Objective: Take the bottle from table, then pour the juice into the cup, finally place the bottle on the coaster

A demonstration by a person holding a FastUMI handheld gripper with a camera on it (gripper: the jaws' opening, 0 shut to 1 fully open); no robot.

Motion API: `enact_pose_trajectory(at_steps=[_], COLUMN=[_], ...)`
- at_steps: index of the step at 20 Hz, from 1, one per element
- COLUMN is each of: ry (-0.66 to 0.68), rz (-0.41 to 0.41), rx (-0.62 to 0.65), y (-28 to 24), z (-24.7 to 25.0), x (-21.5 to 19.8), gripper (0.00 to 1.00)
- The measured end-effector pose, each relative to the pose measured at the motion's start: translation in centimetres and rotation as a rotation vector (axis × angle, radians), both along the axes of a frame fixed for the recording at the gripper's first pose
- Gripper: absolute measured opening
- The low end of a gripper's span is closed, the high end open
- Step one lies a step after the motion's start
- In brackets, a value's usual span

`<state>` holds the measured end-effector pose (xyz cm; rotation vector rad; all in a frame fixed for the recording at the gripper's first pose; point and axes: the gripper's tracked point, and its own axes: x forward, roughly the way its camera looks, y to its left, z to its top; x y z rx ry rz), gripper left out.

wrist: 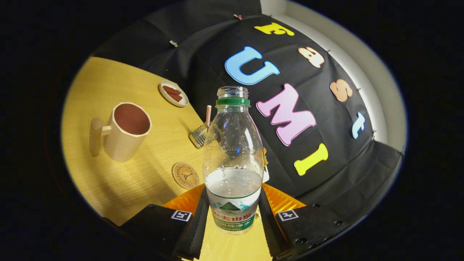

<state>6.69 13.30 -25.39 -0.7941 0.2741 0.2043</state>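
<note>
A clear plastic bottle (233,159) without a cap, with a green neck ring and a label, stands between my two fingers, about a third full of clear liquid. My gripper (232,214) is shut on the bottle's lower part, both pads pressing its sides. It is lifted and the scene looks tilted. A beige cup (125,132) with a handle stands on the wooden table (108,87), beyond the fingers to the left, its inside dark. A round wooden coaster (185,175) lies flat on the table between the cup and the bottle.
A small white dish (173,93) with reddish-brown pieces sits at the table's far edge. A small ribbed glass jar (199,135) with a striped straw (208,115) stands just behind the bottle. The booth's black cloth wall rises beyond the table.
</note>
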Motion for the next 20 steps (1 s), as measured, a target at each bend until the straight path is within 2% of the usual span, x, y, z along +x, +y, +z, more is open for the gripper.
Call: enact_pose_trajectory(at_steps=[9,20], ry=[0.044,0.034], rz=[0.166,0.201], rx=[-0.265,-0.484], y=[4.2,3.5], z=[-2.4,-2.5], x=[0.4,1.2], gripper=[0.70,0.70])
